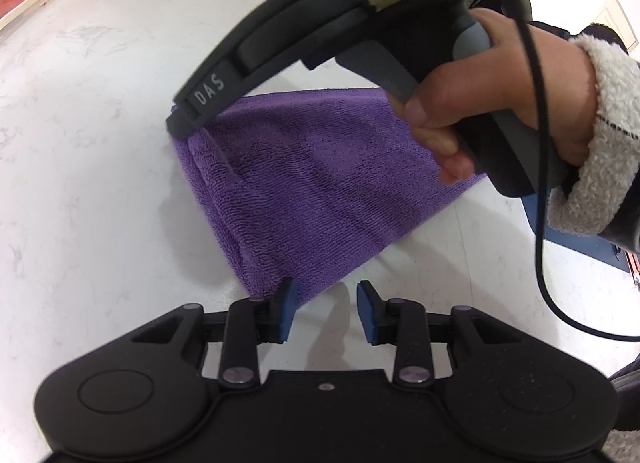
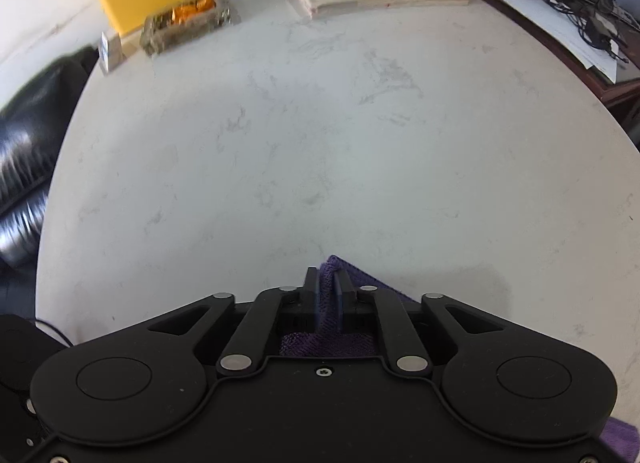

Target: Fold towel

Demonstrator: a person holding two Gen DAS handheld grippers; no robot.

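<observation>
Grippers at two corners of the folded towel

Right gripper is clamped on a bunched corner of the purple towel; left gripper stands apart, one pad touching the near corner, nothing pinched. Towel lies folded on the white worktop. Judged best: close the left on its corner first, then lift both corners level so the edges meet squarely.

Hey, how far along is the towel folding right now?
Done: the purple towel already lies folded on the white table, with layered edges along one side. In hand: the right gripper pinches a far corner of the towel; the left gripper is open at the near corner, one pad beside the cloth, nothing gripped. Left: probably grip that corner and make another fold.
</observation>
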